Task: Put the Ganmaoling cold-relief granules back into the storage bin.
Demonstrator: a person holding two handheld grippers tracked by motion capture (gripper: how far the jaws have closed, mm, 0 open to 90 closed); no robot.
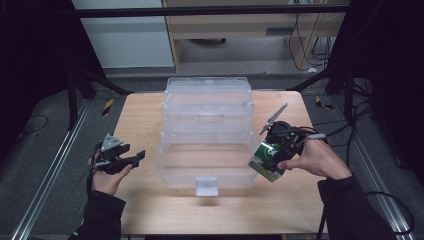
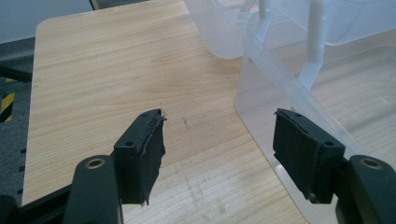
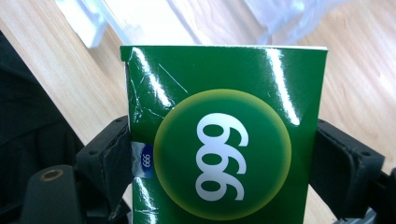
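Note:
A green box printed with a yellow-green disc and white digits sits between the jaws of my right gripper, which is shut on it. From above, that green box hangs tilted just off the right front corner of a clear plastic tiered organiser, with my right gripper above the table. My left gripper rests in the hand left of the organiser, jaws pointing toward it. Its own camera has the left gripper open, nothing between the pads, and the organiser's clear wall just ahead on the right.
The organiser's trays fan out in steps toward the back of the wooden table, and a small clear latch sticks out at its front. Dark floor, metal rails and cables surround the table.

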